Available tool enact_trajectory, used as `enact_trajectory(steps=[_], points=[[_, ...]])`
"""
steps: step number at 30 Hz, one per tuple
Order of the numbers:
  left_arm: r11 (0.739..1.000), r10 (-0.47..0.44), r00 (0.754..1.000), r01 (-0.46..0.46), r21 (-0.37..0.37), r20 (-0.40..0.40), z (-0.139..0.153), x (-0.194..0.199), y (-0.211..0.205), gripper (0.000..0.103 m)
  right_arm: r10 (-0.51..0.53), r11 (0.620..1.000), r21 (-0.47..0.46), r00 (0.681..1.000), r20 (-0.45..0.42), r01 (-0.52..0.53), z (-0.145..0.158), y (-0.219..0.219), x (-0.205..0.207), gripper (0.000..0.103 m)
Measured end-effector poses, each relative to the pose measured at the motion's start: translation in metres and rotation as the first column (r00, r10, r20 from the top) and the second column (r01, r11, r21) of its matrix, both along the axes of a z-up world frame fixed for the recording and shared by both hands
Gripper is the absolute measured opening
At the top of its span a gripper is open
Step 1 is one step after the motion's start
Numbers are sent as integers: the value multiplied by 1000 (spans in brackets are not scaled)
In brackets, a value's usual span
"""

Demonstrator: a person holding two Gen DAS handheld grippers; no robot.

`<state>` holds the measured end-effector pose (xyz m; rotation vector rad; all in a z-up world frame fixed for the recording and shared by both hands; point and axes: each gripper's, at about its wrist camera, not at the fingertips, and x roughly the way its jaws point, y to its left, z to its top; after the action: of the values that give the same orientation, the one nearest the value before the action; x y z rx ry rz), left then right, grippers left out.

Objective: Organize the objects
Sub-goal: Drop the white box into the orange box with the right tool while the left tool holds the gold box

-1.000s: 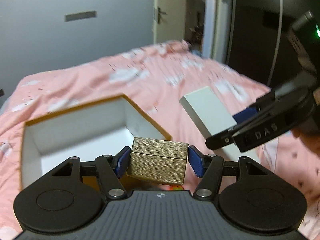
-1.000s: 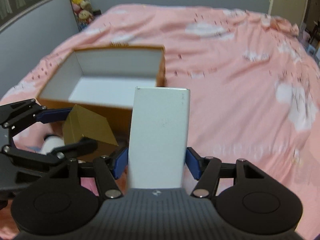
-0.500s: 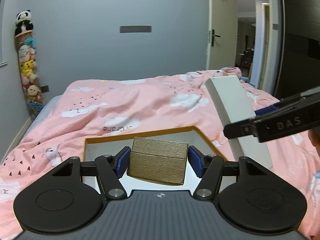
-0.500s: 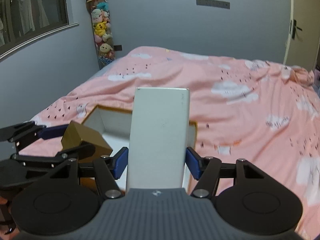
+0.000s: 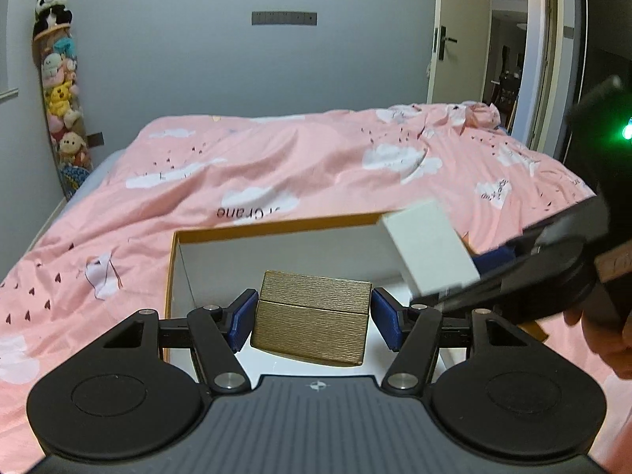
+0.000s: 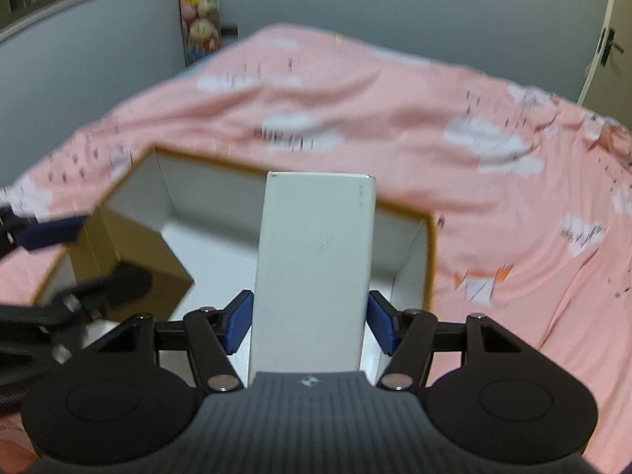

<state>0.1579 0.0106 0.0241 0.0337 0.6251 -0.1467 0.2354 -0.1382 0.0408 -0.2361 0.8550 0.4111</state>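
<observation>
Left tool (image 5: 313,318) grips the gold box (image 5: 310,322), right tool (image 6: 310,326) the white box (image 6: 314,268); lower each flat into the tray (image 5: 276,231), white at 3 o'clock.

A gold, fine-ribbed box (image 5: 310,322) with a lid seam is clamped in the left gripper (image 5: 312,318) above the open white-lined carton (image 5: 276,254) on the pink bed (image 5: 276,166). A tall plain white box (image 6: 314,272), pinched in the right gripper (image 6: 310,322), is held over the same carton.
</observation>
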Motion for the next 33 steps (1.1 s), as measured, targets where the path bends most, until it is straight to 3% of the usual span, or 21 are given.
enact_trajectory(steps=[12,24,28,31,33], points=[[1000,-6,999,6,-9,-49,-17,9,5,72,-42,990,-140,979,-201,14,-58,8,24,64],[1000,-3,997,2,-13,-79,-22,13,7,72,-35,961,-276,982,-188,-18,-70,19,34,66],[1000,-9,996,8,-9,-86,-23,16,7,72,-14,963,-269,983,-185,-37,-65,15,35,69],[1000,-12,996,12,3,-94,-24,18,9,72,66,971,-214,983,-170,-102,-56,13,30,63],[1000,-8,994,9,8,-107,-24,21,11,72,133,972,-171,976,-174,-163,-51,14,29,50]])
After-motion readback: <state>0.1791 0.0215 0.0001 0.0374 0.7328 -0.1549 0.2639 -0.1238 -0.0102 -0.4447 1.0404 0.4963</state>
